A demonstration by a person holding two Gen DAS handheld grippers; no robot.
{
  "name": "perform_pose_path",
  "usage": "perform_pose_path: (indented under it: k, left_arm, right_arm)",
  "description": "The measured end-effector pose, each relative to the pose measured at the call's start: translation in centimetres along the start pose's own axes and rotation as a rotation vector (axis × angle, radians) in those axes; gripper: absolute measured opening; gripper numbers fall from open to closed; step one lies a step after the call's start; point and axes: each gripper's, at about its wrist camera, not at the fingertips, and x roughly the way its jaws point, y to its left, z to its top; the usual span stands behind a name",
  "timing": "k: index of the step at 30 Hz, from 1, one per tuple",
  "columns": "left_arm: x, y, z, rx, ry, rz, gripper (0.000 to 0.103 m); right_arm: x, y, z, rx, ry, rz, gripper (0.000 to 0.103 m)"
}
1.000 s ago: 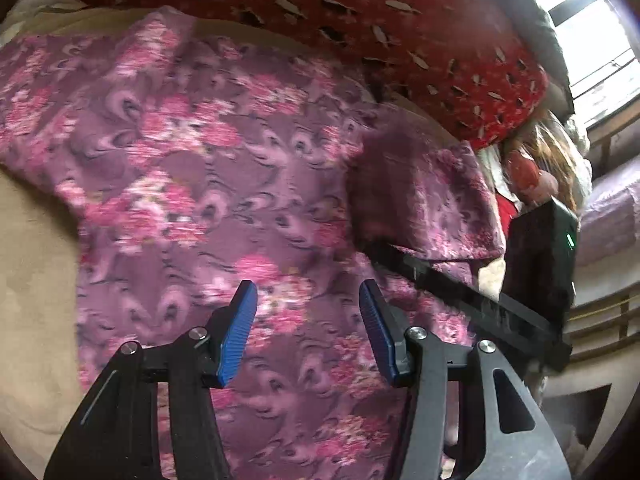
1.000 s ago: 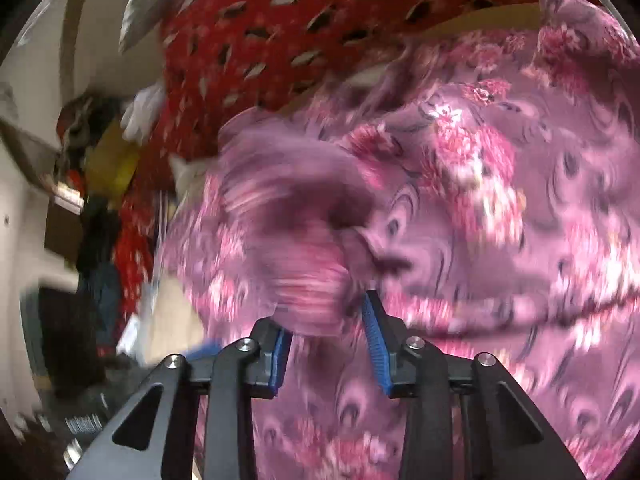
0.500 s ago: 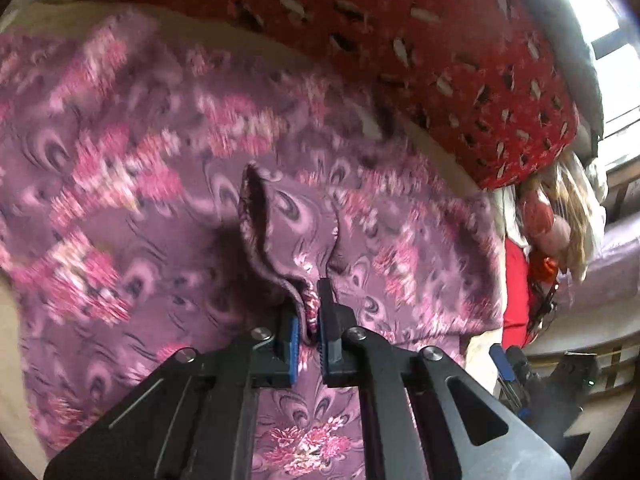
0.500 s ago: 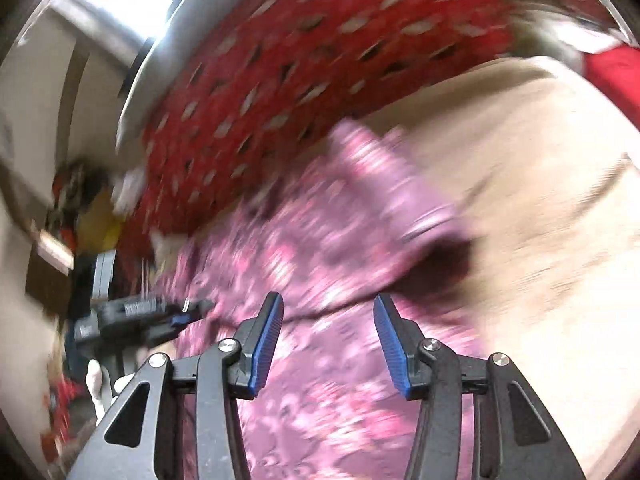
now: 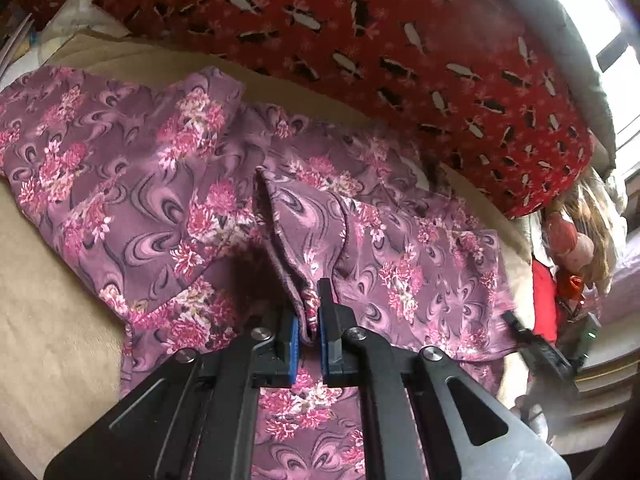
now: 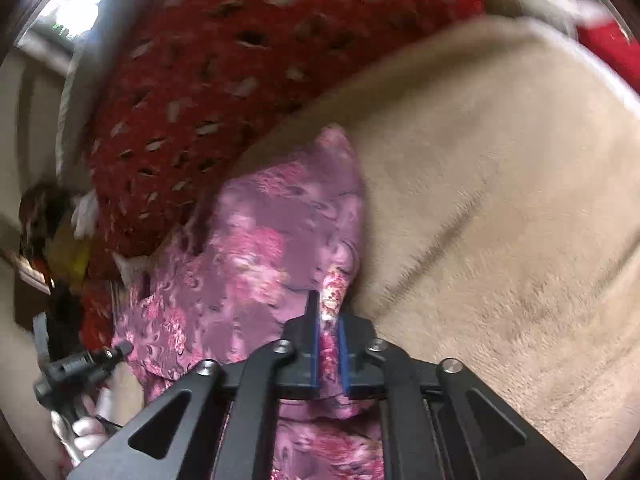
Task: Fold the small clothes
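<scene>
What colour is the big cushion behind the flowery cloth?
Red with small white and black marks, sharpest in the left wrist view.

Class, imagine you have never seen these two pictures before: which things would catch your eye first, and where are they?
First, the purple floral garment spread over the beige blanket, with a fold of it pinched in the left gripper and an edge in the right gripper. Next, the red patterned cushion lying behind the garment.
</scene>
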Motion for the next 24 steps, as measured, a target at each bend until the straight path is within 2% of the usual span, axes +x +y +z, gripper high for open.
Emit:
perform_pose_path:
  k: [2,3,4,5,6,8,10,12,14,16,17,19,21,24]
  left_arm:
    - [1.5,0.4,-0.3,0.012,0.024,0.048,0.007]
    - [2.1,0.8,-0.6,0.017,0.044,0.078,0.010]
    - [3.2,1.0,-0.7,0.025,0.076,0.118,0.013]
    - [3.6,1.4,-1.0,0.026,0.090,0.109,0.014]
    - [3.1,1.5,-1.1,0.022,0.078,0.095,0.014]
    - [0.6,1.9,-1.4,-0.002,0.033,0.022,0.014]
    - [-1.1,1.8,-1.5,-0.024,-0.015,-0.039,0.015]
    - [-1.4,1.0,-1.4,-0.015,-0.024,-0.050,0.021]
    - [0.2,0.0,-1.2,0.035,-0.011,0.016,0.024]
    - [2.7,-0.2,-1.0,0.071,0.054,0.096,0.024]
    - [3.3,0.4,-1.0,0.062,0.091,0.094,0.024]
    - [2.4,2.3,-0.5,-0.008,0.100,0.009,0.024]
    - [0.0,4.6,0.3,-0.058,0.044,-0.038,0.024]
    - [-3.7,9.3,2.1,-0.122,-0.041,-0.028,0.029]
  right_arm:
    - [-2.2,0.0,-0.3,-0.018,-0.122,-0.008,0.007]
    - [-2.2,-0.4,-0.5,-0.007,-0.135,-0.030,0.007]
    - [-1.1,-1.2,-0.7,0.006,-0.077,-0.057,0.007]
    - [0.3,-1.9,-0.9,0.016,0.005,-0.098,0.007]
    - [0.9,-2.2,-1.1,0.022,0.045,-0.120,0.008]
    - [-0.9,-1.3,-1.2,0.011,-0.018,-0.131,0.015]
    - [-2.8,0.1,-1.1,-0.013,-0.106,-0.119,0.015]
    - [-3.5,2.7,-0.8,-0.057,-0.151,-0.075,0.018]
    - [-2.7,5.3,-0.9,-0.117,-0.115,-0.025,0.024]
    - [-0.7,8.4,-1.8,-0.176,-0.051,-0.002,0.024]
    - [0.2,9.5,-2.3,-0.200,-0.026,0.004,0.024]
    - [1.9,12.1,-3.2,-0.254,0.011,0.014,0.024]
    - [3.3,14.3,-4.1,-0.301,0.045,0.036,0.024]
    - [5.9,17.8,-5.1,-0.343,0.087,0.076,0.024]
